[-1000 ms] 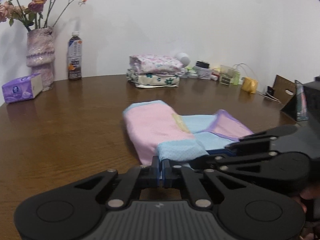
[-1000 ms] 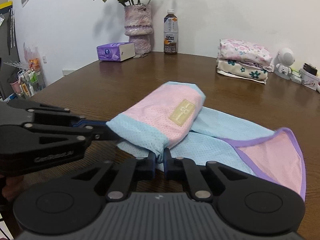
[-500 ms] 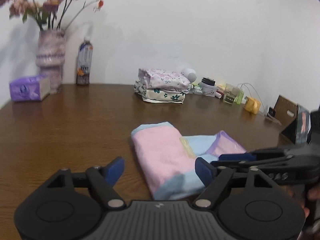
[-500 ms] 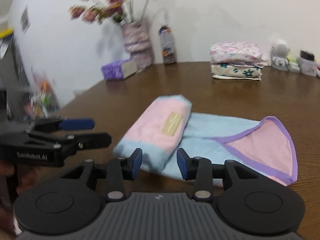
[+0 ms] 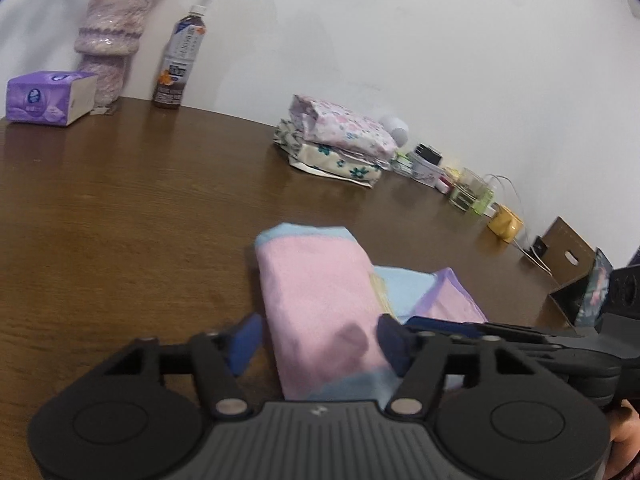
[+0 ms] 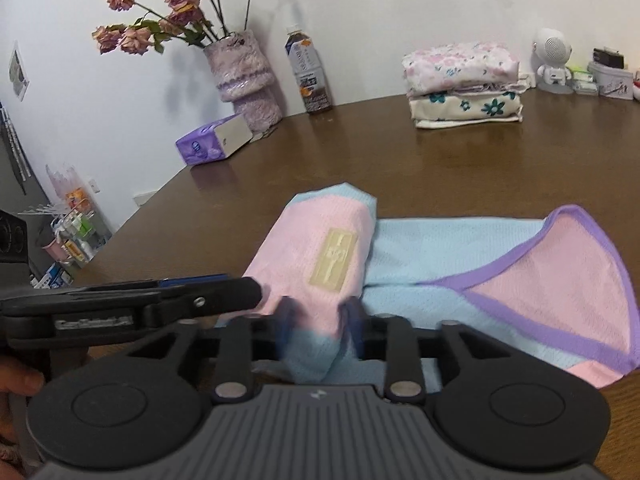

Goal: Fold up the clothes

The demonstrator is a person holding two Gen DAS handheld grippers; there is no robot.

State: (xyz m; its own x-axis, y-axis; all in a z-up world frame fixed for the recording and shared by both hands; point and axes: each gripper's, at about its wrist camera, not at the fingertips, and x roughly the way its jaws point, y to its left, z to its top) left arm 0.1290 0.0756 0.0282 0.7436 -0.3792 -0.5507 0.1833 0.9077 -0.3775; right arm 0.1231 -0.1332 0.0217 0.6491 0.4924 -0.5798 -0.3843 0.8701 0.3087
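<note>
Left jaws: left gripper (image 5: 318, 338) closing, pads clear of the cloth between them.
Right jaws: right gripper (image 6: 320, 328) opening, pads astride the near hem, not pressing.
Garment: pink-and-blue garment (image 6: 320, 252) lay near the table's front, folded pink panel left, purple-trimmed flap right.
Open room: bare wooden table (image 5: 120, 220) spread left and beyond.
Far edge: folded clothes stack (image 6: 464, 84) stood well apart.
</note>
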